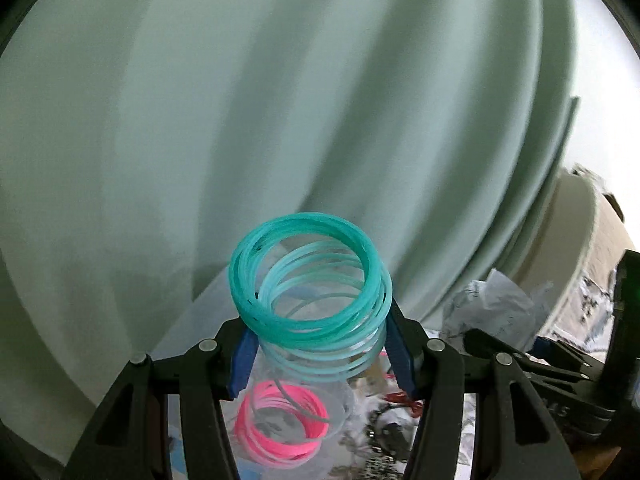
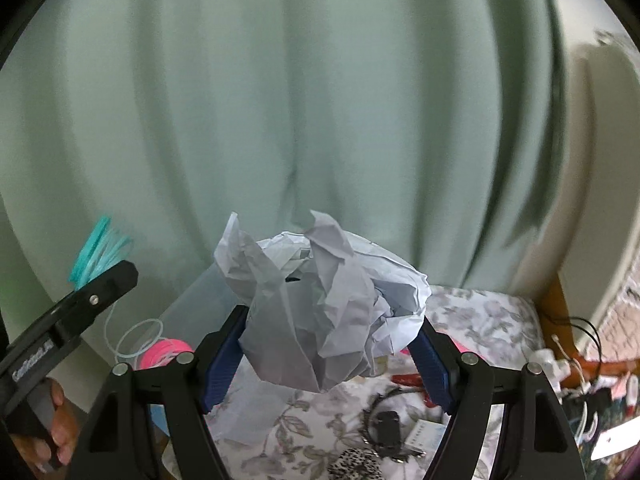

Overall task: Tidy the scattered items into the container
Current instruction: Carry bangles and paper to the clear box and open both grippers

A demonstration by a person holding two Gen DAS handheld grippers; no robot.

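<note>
Nearest the left wrist lens, the left gripper (image 1: 320,344) has its blue-padded fingers (image 1: 243,360) clamped on a springy coil of translucent teal plastic loops (image 1: 310,288), held up in the air in front of a pale green pleated curtain (image 1: 280,100). Directly below it sits the clear plastic container (image 1: 340,404), with a bundle of bright pink plastic loops (image 1: 280,420) already lying inside.

In the right wrist view, the right gripper (image 2: 328,356) is closed on a crumpled ball of white paper (image 2: 328,304), also lifted clear of the floral-patterned cloth (image 2: 480,312) that covers the surface.

The step in hand looks like dropping the teal coil into the container. To do it well, lower the coil until its bottom loops are inside the rim before parting the fingers; released from height, springy loops would likely bounce or roll off. A few pale loops trail down from the coil (they show thinly in the right view), so guide those in first to stop them snagging the rim. Keep the paper ball to the side, well apart from the opening, until the left gripper is clear. Other small items lie on the cloth, a dark key-fob-like object (image 2: 386,424) among them, too blurred to name surely.
</note>
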